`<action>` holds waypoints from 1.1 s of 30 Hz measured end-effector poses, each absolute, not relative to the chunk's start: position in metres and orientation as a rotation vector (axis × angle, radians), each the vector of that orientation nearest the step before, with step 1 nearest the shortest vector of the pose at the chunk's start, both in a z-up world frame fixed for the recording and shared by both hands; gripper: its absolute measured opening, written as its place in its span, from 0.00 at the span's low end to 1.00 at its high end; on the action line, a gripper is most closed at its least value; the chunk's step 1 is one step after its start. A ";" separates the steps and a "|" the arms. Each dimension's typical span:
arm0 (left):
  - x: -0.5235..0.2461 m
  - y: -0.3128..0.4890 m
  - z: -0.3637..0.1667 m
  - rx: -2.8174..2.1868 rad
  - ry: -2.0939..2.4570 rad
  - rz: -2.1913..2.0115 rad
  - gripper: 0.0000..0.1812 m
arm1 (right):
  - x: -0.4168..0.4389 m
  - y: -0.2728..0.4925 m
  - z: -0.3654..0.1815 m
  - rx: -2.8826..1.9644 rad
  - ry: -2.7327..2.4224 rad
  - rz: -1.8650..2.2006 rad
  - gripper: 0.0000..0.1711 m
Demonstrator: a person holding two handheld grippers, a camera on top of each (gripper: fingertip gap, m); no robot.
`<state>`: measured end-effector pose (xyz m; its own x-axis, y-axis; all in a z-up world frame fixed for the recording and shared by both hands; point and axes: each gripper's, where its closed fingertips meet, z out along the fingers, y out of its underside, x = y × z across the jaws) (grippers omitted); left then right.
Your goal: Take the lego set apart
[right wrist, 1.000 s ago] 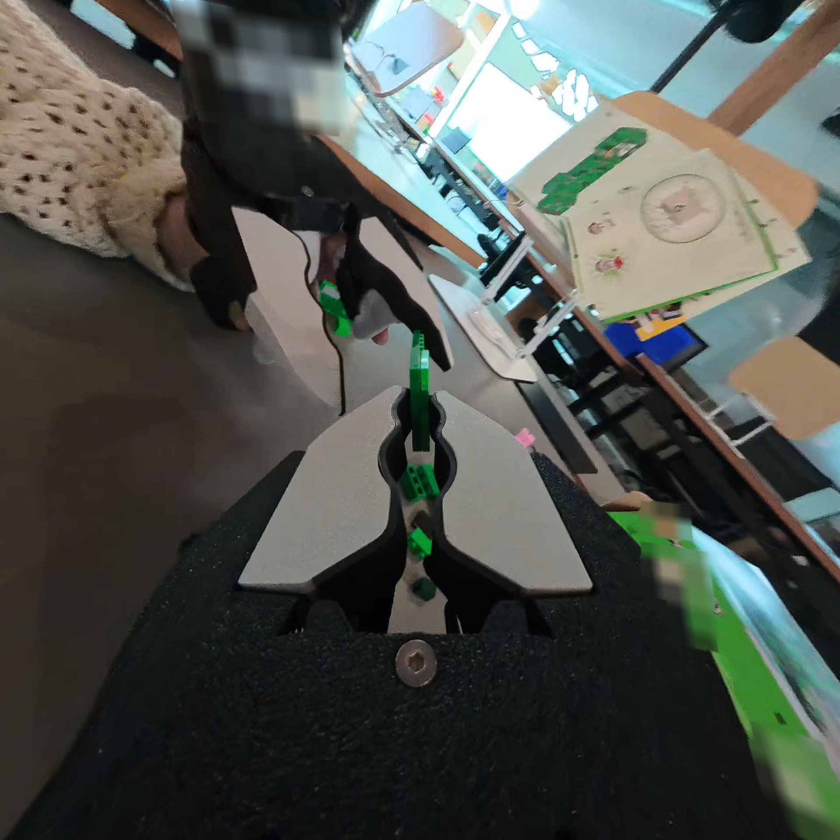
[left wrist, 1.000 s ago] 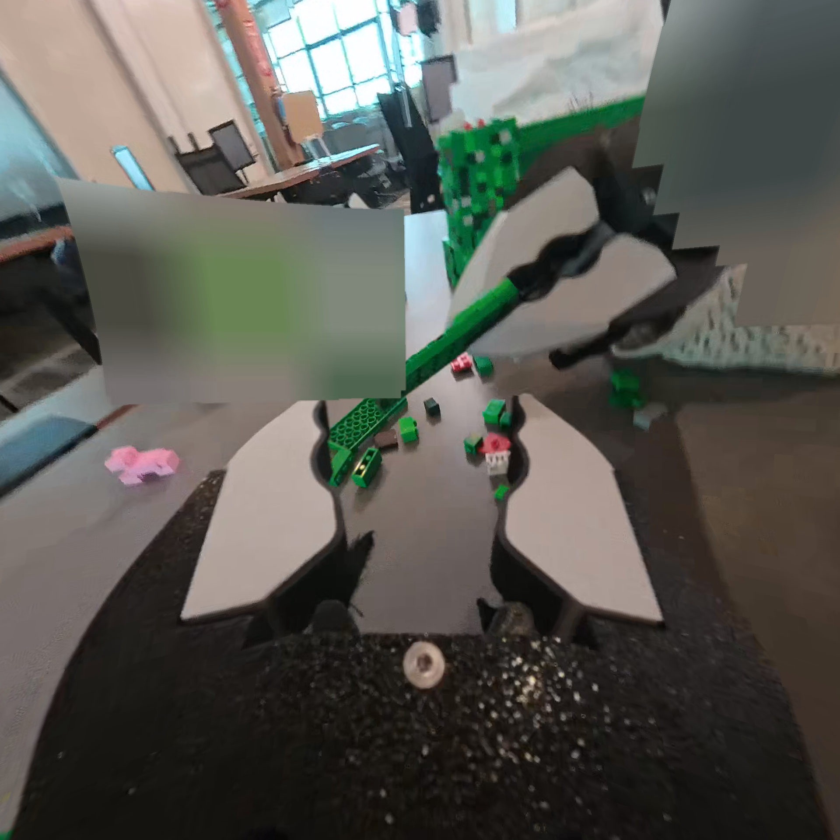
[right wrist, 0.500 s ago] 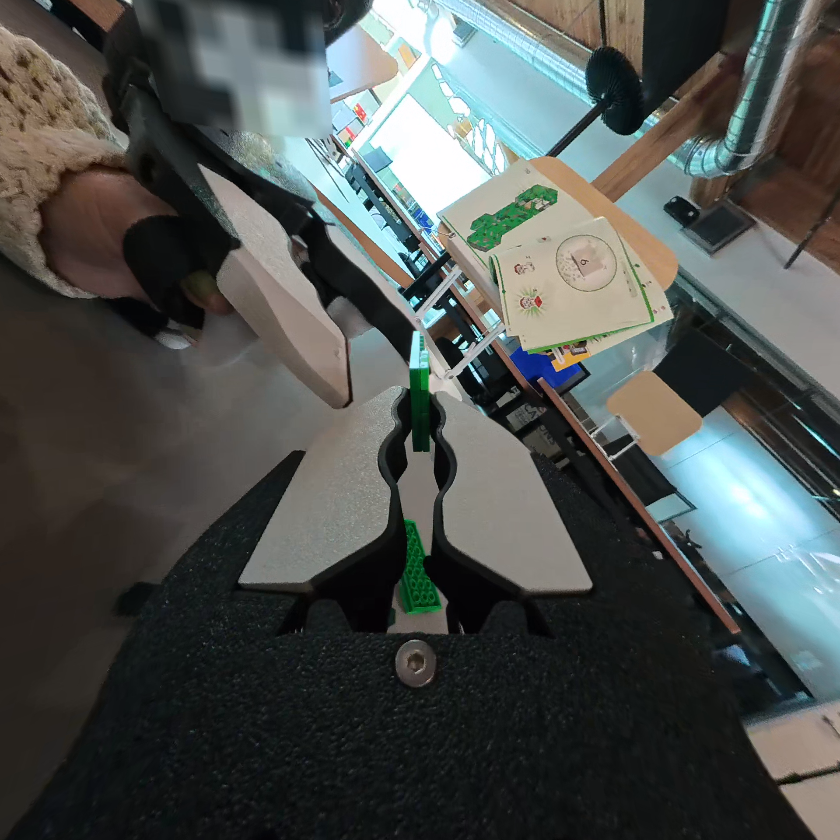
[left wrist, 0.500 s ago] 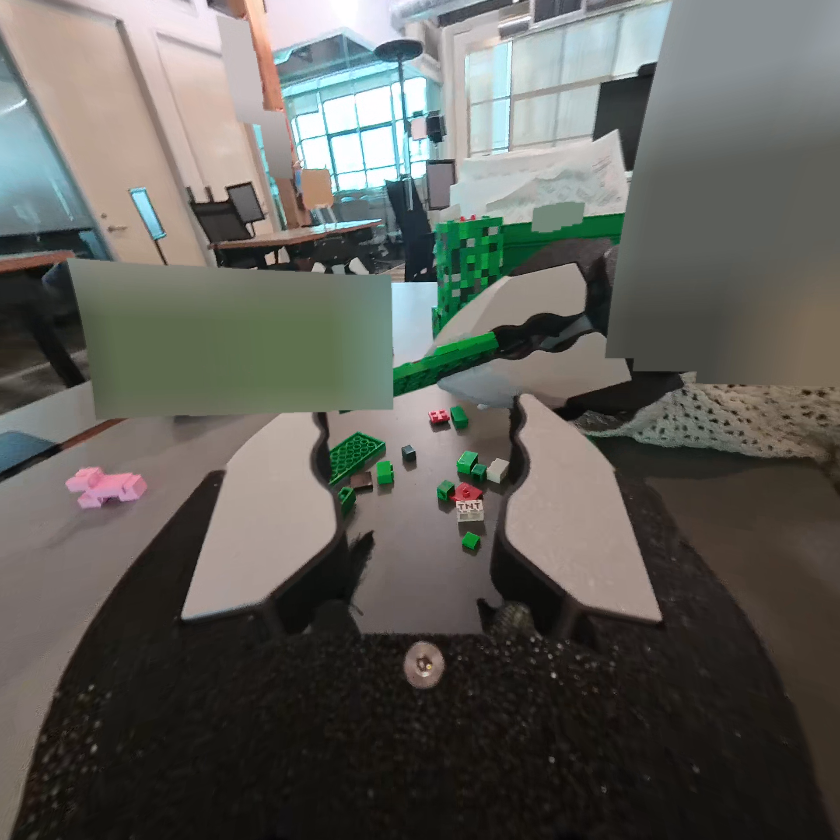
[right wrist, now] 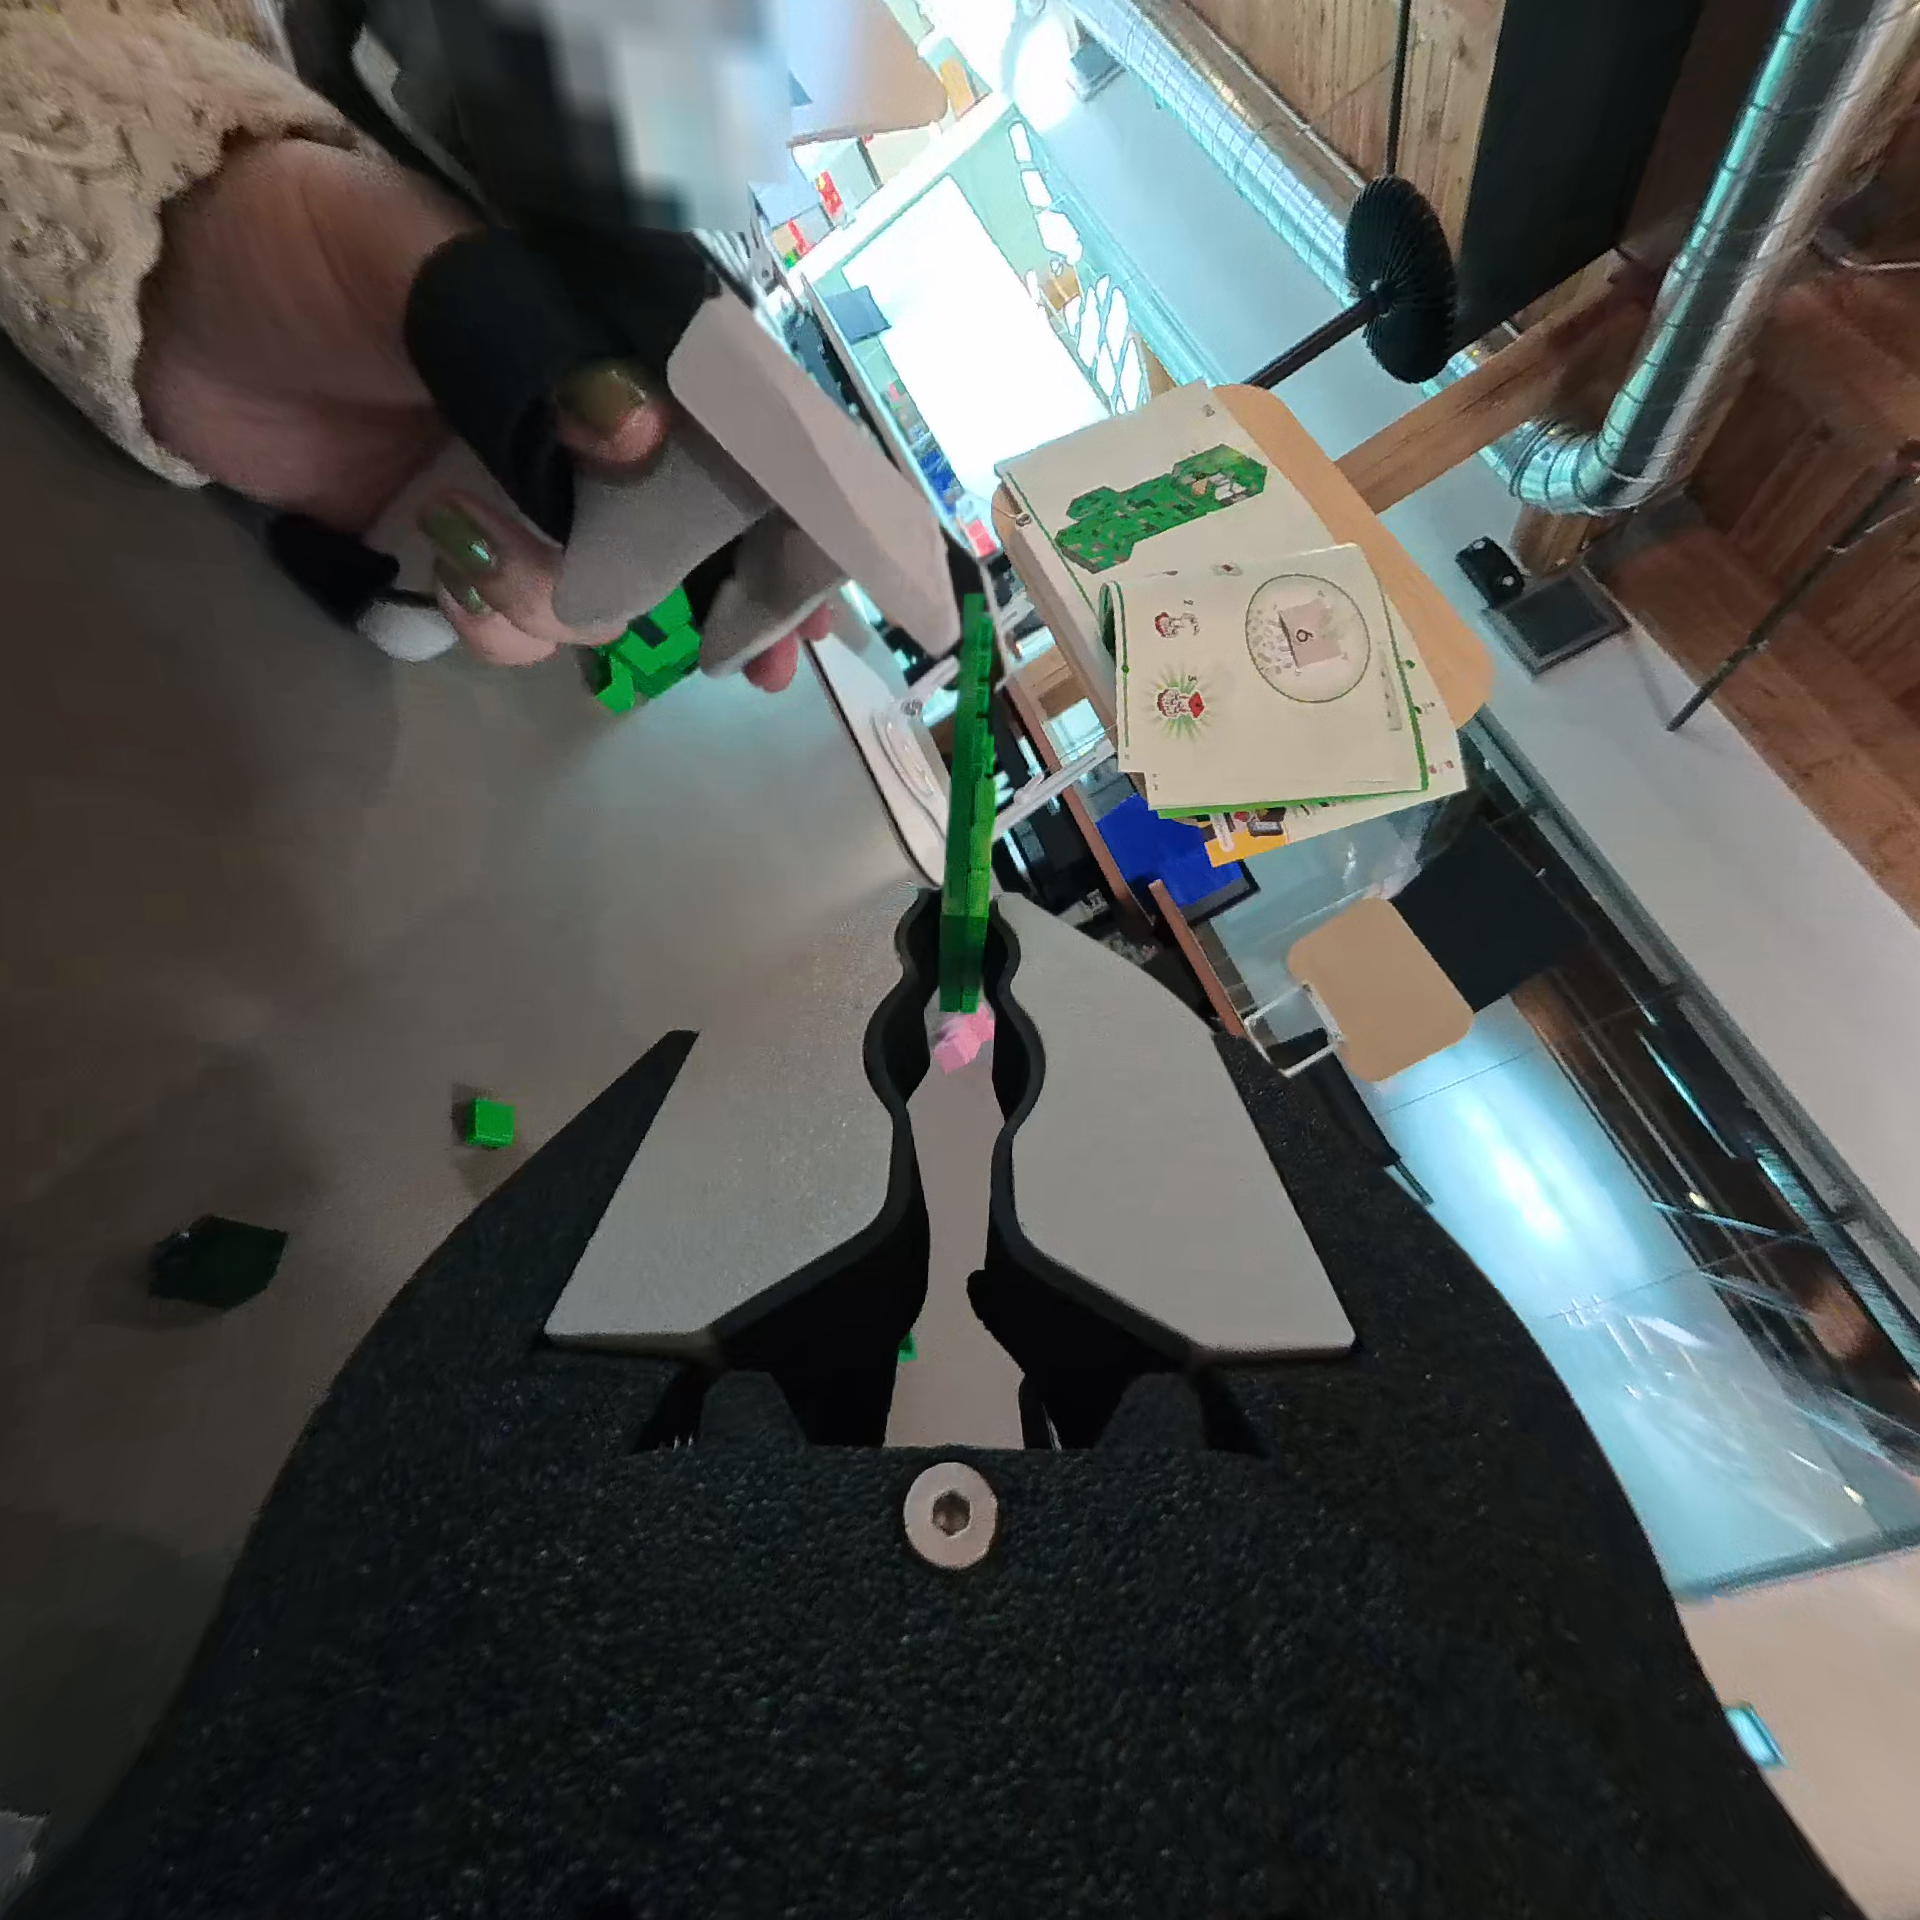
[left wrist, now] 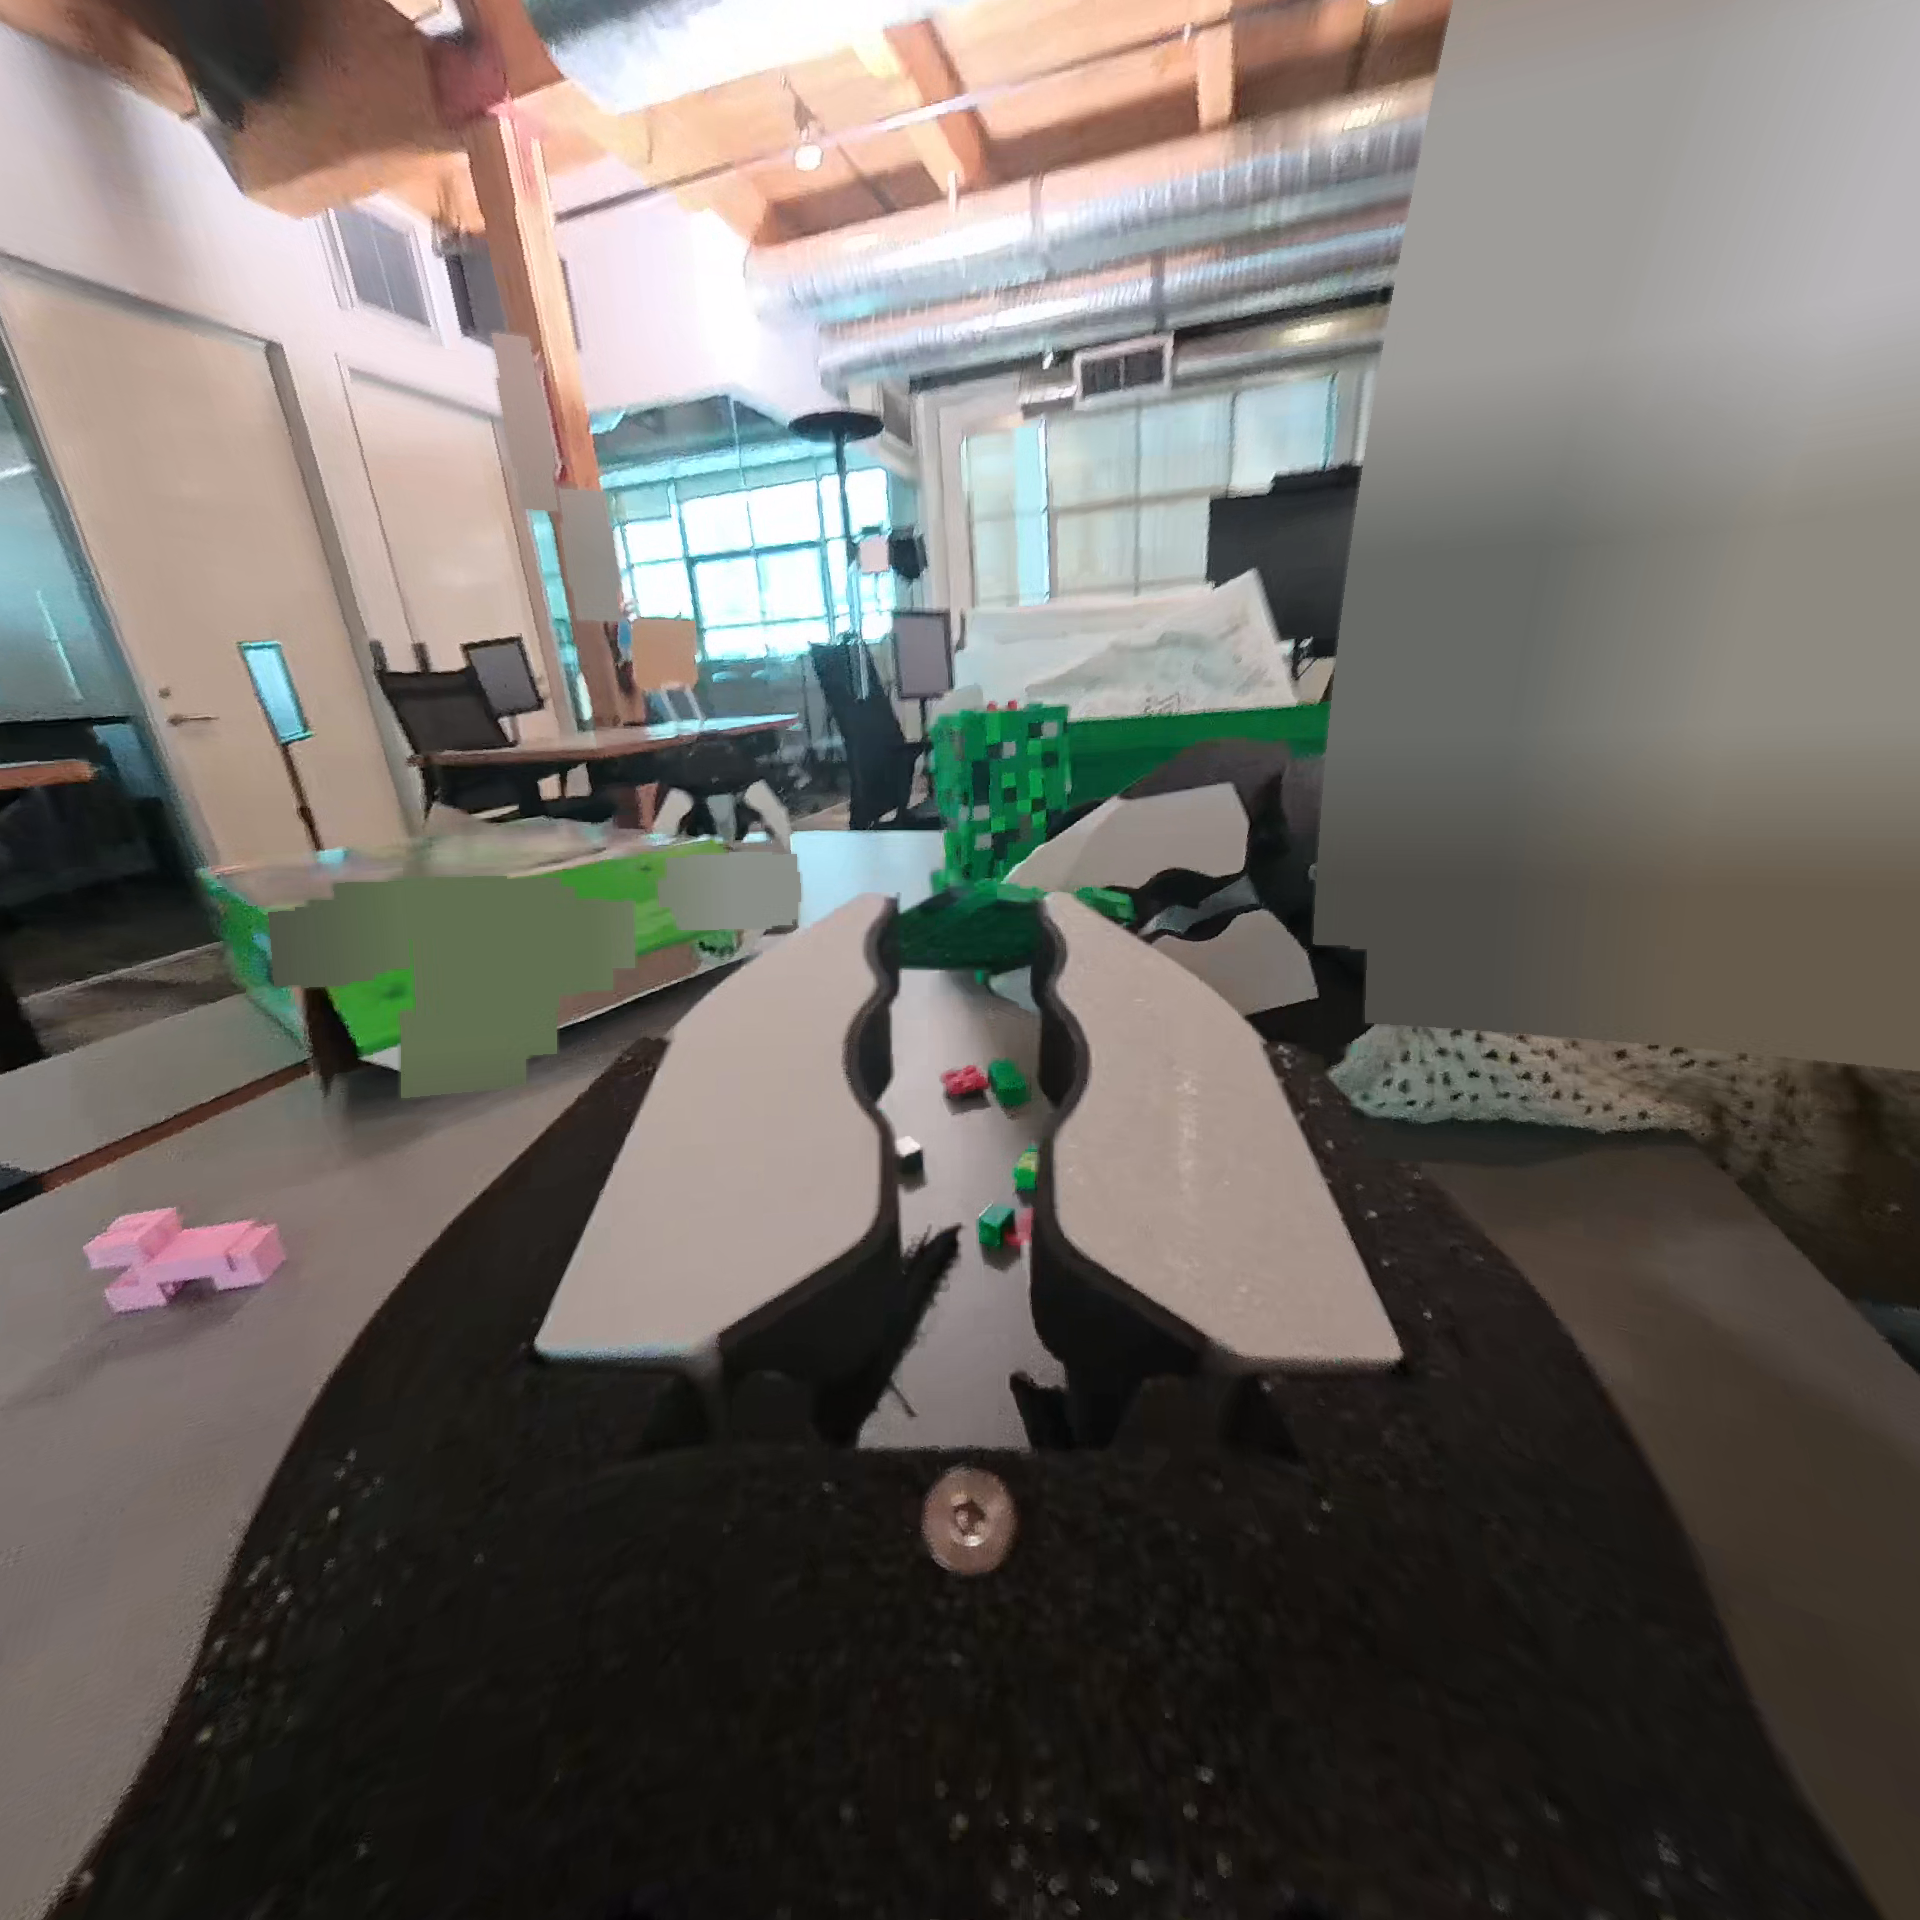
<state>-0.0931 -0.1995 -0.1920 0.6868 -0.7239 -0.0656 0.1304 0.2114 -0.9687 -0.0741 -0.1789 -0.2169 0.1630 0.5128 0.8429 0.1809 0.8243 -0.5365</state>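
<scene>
a pink figure [left wrist: 182,1255] lies left on the table [left wrist: 312,1351]. the left gripper [left wrist: 961,920] pinches one end of a green plate [right wrist: 968,821] held above loose bricks [left wrist: 1006,1081]; the right gripper [right wrist: 961,940] clamps its other end.

I am working in an open-plan office in a converted loft-style building. Through the left wrist view I see a long wooden desk [left wrist: 613,743] with black office chairs [left wrist: 442,717] and dark monitors [left wrist: 504,675] behind it. Overhead run bare timber beams [left wrist: 1049,125] and silver ventilation ducts [left wrist: 1122,249], carried by a wooden column [left wrist: 530,343]. Large gridded windows [left wrist: 748,582] light the far end, and a pale door [left wrist: 182,582] with a glass partition [left wrist: 47,613] beside it closes off a side room. A tall floor lamp [left wrist: 836,436] stands mid-room. My grey worktop [left wrist: 208,1455] looks like another desk.
</scene>
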 end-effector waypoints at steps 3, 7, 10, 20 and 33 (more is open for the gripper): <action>-0.096 -0.196 -0.190 -1.238 0.522 -0.728 0.26 | -0.072 -0.187 -0.209 -0.575 -1.384 0.332 0.03; -0.084 -0.198 -0.198 -1.300 0.555 -0.910 0.33 | -0.071 -0.202 -0.207 -0.504 -1.400 0.408 0.03; -0.077 -0.207 -0.196 -1.275 0.597 -1.004 0.26 | -0.074 -0.202 -0.211 -0.501 -1.420 0.372 0.03; -0.077 -0.205 -0.199 -1.278 0.634 -0.868 0.20 | -0.075 -0.190 -0.219 -0.502 -1.448 0.244 0.03; -0.111 -0.175 -0.212 -1.399 0.590 -0.296 0.20 | -0.063 -0.141 -0.218 -0.715 -1.358 0.066 0.00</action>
